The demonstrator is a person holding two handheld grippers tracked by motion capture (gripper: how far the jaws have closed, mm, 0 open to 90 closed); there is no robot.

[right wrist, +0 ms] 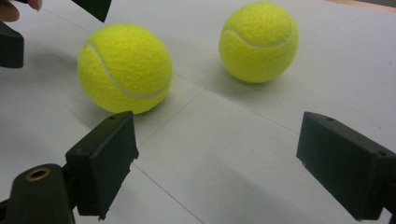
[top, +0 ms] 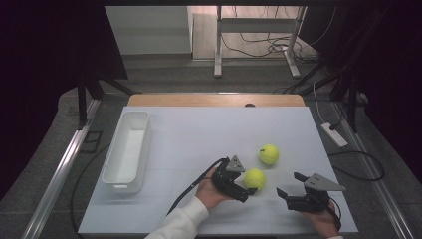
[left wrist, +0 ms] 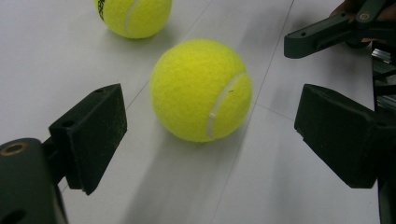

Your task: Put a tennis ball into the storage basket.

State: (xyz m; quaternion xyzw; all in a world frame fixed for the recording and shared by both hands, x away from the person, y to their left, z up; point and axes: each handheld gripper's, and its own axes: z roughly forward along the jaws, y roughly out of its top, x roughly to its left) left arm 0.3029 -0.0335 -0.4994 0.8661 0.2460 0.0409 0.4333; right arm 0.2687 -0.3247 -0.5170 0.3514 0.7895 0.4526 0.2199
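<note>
Lying beside both balls [top: 255, 178], bin [top: 126, 152] holds nothing.

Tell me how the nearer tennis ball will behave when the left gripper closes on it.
The nearer tennis ball is round on the flat table, so it may roll if nudged. Its fuzzy felt should grip. The left gripper stands open around it.

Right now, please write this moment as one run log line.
left tool: open, near tennis ball between its jaws, untouched | right tool: open, empty | far tennis ball: on table | white bin: left
</note>
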